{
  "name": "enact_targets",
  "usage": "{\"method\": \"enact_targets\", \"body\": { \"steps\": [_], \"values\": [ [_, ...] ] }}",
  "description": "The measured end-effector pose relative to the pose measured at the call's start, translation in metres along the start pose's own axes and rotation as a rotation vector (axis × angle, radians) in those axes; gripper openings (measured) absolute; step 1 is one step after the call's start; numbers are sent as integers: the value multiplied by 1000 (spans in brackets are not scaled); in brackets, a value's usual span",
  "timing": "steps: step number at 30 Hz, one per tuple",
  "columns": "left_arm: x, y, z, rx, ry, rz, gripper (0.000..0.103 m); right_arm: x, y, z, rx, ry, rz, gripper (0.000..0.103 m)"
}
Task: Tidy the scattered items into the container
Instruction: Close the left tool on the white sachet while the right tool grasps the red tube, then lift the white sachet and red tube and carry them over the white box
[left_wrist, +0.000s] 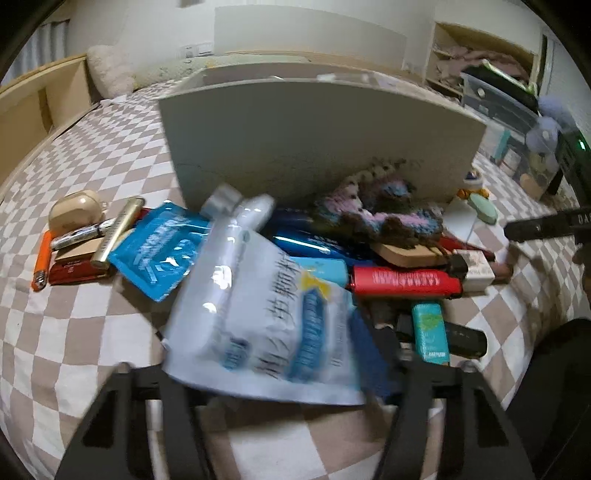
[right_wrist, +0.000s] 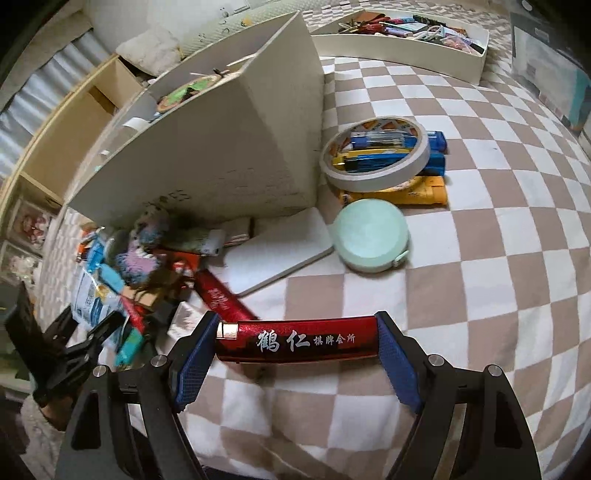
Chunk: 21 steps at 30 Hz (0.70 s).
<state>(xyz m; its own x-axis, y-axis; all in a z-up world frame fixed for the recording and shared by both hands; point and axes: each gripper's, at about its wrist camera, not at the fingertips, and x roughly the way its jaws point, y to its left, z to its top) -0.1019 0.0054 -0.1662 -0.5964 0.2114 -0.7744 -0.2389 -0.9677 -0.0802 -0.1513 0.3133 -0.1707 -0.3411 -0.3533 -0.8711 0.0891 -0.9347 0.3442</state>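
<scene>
Checkered bedspread (right_wrist: 480, 229) carries everything; I see one tall white container (right_wrist: 229, 147) upright on it, and one shallow tray (right_wrist: 406, 48) well beyond. My right claw (right_wrist: 299, 354) sits low over the bed, clenched endwise on one red lighter (right_wrist: 299, 341), near the container's corner. My left claw (left_wrist: 291, 384) points at the container wall (left_wrist: 314, 140); one blurred white-and-blue pouch (left_wrist: 266, 306) hangs between its fingers, apparently gripped. Beside the container: one tape roll (right_wrist: 375, 153), one mint round case (right_wrist: 371, 240).
</scene>
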Motion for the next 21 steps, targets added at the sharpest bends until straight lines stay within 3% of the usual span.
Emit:
{"method": "enact_targets", "body": {
  "steps": [4, 6, 21],
  "values": [
    [-5, 16, 1, -90, 10, -59, 36, -22, 26, -23, 7, -14, 32, 82],
    [-8, 17, 0, -102, 12, -67, 34, -17, 40, -13, 10, -18, 48, 82],
    [-42, 17, -9, -124, -5, -142, 30, -21, 67, -22, 33, -55, 153, 82]
  ]
}}
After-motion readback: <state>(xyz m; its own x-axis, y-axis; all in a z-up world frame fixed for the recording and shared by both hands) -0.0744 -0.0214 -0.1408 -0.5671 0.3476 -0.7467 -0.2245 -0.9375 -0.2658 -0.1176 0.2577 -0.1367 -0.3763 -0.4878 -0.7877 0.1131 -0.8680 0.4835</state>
